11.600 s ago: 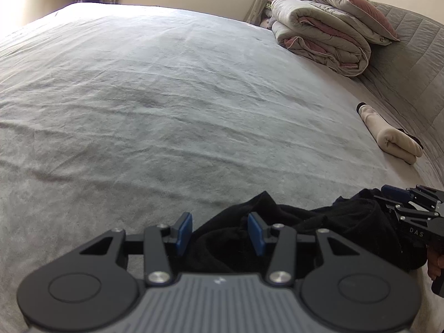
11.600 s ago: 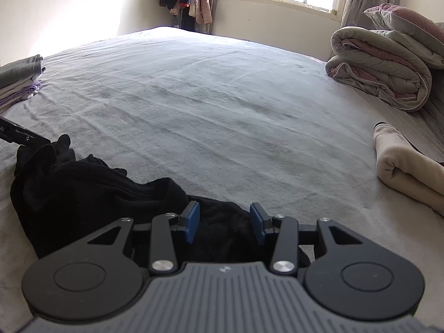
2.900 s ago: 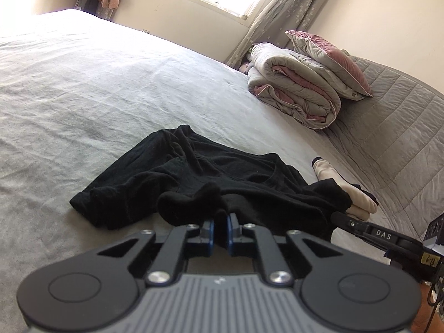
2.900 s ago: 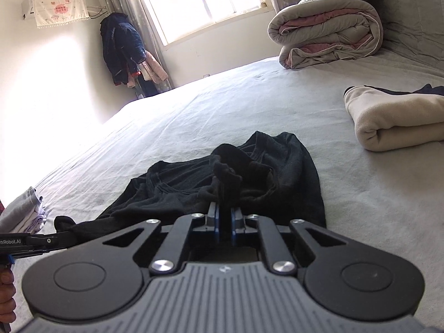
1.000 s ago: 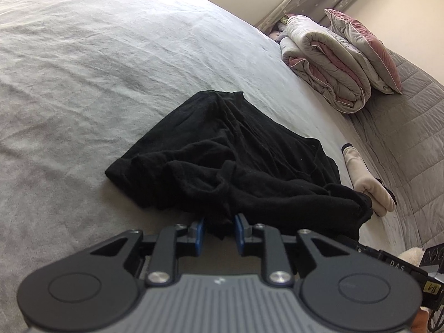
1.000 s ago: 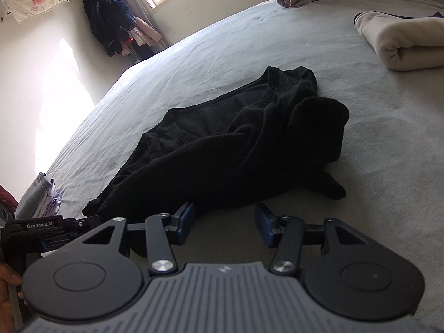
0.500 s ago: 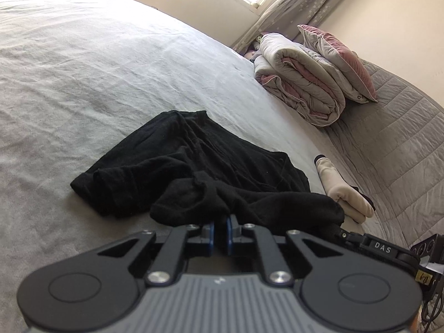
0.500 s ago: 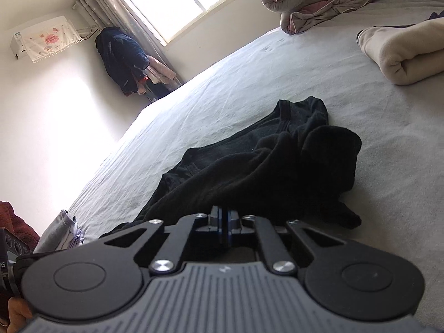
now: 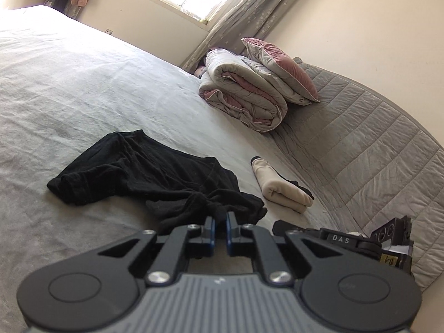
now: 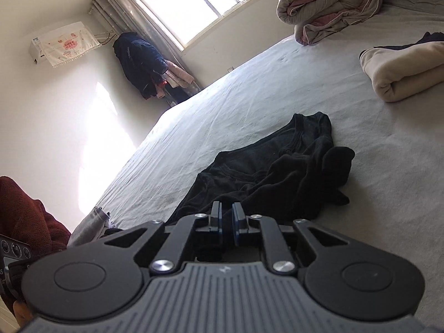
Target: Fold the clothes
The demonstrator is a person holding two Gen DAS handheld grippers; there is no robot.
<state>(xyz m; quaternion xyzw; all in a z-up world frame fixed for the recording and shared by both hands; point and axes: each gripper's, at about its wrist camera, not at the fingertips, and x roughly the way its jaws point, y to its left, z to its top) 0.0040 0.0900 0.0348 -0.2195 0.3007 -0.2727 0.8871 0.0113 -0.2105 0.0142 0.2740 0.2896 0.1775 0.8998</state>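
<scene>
Black cloth, a crumpled garment, lies on the grey bed sheet; it stretches away from both grippers toward the window, its long axis running from the near bunched edge to the far hem. The left gripper is clamped on a twisted fold of the garment's near edge, cloth showing between its blue pads; the right gripper has its jaws nearly together at the same near edge, and dark cloth seems to sit between them, so I judge it is gripping too, though less plainly. Both hold the near edge, neither clearly closer to the garment's bulk; the coming move, I judge, is pulling that edge apart and flat. Beside the garment, toward the grey headboard, lies a rolled cream cloth, apart from it; farther off sits a folded quilt with a pillow on top. No containers show.
</scene>
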